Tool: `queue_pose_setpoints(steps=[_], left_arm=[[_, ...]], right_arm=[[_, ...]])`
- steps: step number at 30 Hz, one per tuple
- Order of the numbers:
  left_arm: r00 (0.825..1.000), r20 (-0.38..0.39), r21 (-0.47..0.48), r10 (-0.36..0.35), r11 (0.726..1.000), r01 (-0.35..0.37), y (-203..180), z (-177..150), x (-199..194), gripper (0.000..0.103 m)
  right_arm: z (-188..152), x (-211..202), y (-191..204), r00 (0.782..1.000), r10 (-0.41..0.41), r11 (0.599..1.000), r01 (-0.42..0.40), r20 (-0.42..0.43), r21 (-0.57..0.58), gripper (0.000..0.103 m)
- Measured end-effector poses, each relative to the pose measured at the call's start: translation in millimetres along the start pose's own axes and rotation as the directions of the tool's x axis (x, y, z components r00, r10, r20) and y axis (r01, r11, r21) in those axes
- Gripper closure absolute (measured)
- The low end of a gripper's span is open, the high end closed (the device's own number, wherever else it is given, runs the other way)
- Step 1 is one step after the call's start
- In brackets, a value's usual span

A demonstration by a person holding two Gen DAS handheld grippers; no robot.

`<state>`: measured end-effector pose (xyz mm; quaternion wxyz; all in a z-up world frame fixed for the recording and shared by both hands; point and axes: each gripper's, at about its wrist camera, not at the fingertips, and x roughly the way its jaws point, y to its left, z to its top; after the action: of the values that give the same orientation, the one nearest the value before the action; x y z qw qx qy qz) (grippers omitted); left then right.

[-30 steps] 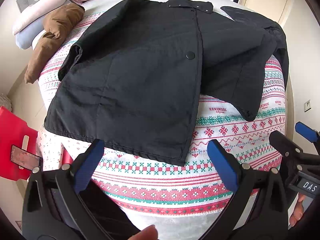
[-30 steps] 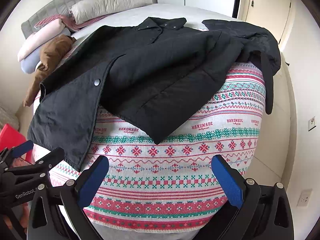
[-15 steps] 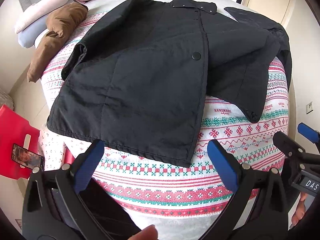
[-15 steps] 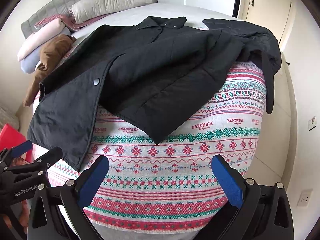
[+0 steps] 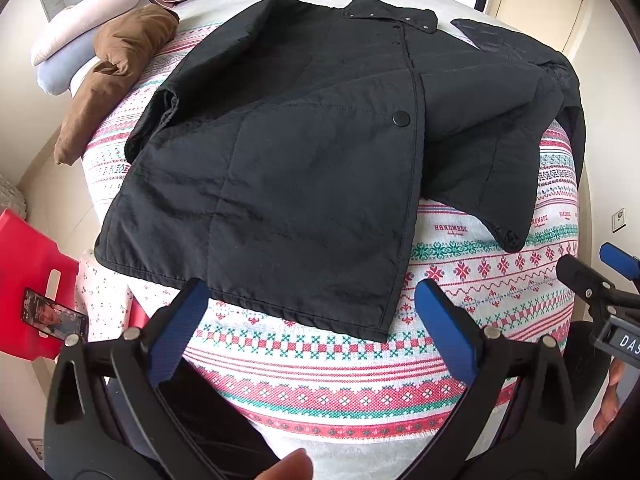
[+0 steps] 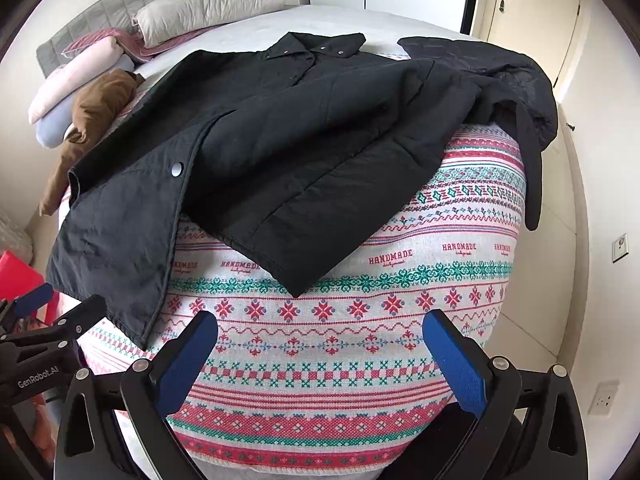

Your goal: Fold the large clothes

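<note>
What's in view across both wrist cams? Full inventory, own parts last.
black jacket: 1, black, spread on the bed, one sleeve folded across its front
second dark garment: 1, black, far right corner of the bed, hanging over the edge
patterned blanket: 1, red, green and white, under the jacket
brown garment: 1, brown, left edge of the bed
pillows: several, cream, pink, blue, at the headboard
red stool: 1, red, floor on the left
phone: 1, on the stool
door: 1, cream, far right
left tool: 1, black with blue pads, open
right tool: 1, same, open
</note>
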<state>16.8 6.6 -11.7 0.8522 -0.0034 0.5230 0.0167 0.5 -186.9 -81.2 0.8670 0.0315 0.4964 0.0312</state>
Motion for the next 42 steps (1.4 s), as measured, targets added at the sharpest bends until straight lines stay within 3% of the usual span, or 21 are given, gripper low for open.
queue_pose_setpoints(steps=[10,14,18,22,30,38,42], left_arm=[[0.997,0.044,0.044,-0.058,0.997,0.056,3,6,-1,0.001],[0.996,0.022,0.046,-0.088,0.995,0.087,15,12,3,0.001],[0.998,0.01,0.043,-0.059,0.997,0.059,32,19,10,0.001],[0.999,-0.011,-0.017,-0.048,0.999,0.047,57,22,20,0.001],[1.0,-0.013,-0.105,-0.025,0.994,0.024,106,31,38,0.001],[0.999,-0.017,-0.164,-0.034,0.986,0.031,147,41,56,0.001],[0.998,-0.021,-0.229,-0.067,0.972,0.06,169,48,69,0.001]], right_arm=[[15,11,-7,1.0,-0.002,1.0,0.002,-0.014,0.001,0.0],[27,28,-14,0.999,0.004,1.0,-0.004,-0.041,0.013,0.0],[46,52,-26,0.996,0.057,0.997,-0.053,-0.071,0.062,0.0],[63,83,-36,0.995,0.037,0.994,-0.027,-0.092,0.108,0.0],[71,136,-36,0.978,0.112,0.98,-0.08,-0.175,0.18,0.0],[61,135,-27,0.987,0.088,0.982,-0.064,-0.133,0.18,0.0],[56,128,-20,0.972,0.181,0.97,-0.151,-0.152,0.192,0.0]])
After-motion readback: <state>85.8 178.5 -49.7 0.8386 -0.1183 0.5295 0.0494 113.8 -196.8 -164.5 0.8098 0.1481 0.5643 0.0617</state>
